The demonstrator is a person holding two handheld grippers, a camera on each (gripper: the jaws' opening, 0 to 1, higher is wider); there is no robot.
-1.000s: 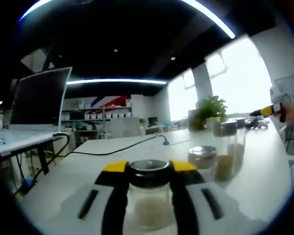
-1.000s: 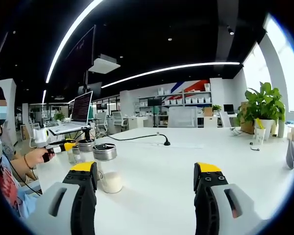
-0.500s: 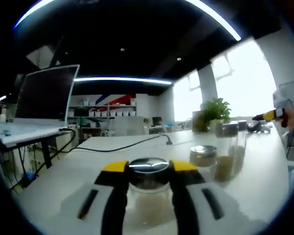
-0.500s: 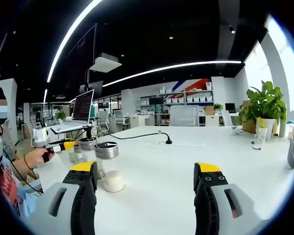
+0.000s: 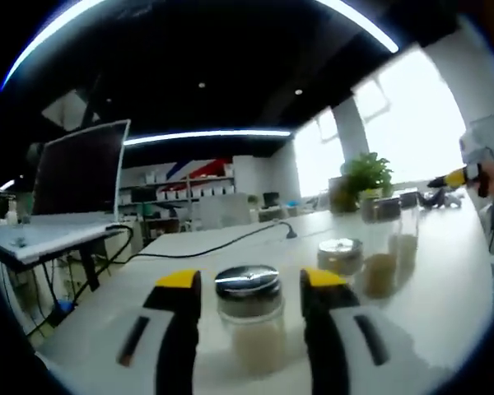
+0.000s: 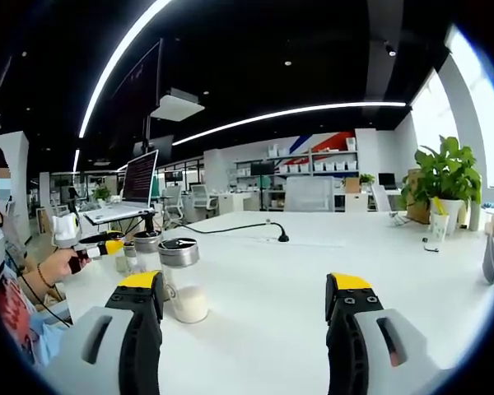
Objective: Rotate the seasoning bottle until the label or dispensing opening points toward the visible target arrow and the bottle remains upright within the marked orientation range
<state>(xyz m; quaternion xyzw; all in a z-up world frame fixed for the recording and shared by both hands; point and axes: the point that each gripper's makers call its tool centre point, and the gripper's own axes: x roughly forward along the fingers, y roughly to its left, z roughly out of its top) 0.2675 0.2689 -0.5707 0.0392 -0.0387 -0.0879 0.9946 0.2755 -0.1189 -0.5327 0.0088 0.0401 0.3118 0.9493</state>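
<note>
In the left gripper view, the left hand-held gripper [image 5: 251, 288] is seen released: its two yellow-tipped jaws stand apart on either side of a clear glass seasoning bottle with a silver metal lid [image 5: 250, 317], and a narrow gap seems to remain on each side, though the blur makes contact hard to rule out. The bottle stands upright on the white counter [image 5: 445, 271], near the counter's near edge, and is partly filled with a pale powder. Just beyond it, towards the right, a shorter glass jar with a silver lid [image 5: 340, 257] and a taller glass jar holding tan powder [image 5: 385, 251] are set close together. A black cable [image 5: 222, 240] is laid across the counter's far part. An open laptop [image 5: 78, 177] is seen on a neighbouring desk at the left, and a green potted plant [image 5: 365, 177] at the counter's far edge.

In the right gripper view, the right hand-held gripper [image 6: 251, 309] is held open over bare counter, with nothing between its jaws. The seasoning bottle [image 6: 181, 280] is seen just beyond its left jaw, with the other jars behind it and a person's hand [image 6: 62, 263] at the left.
</note>
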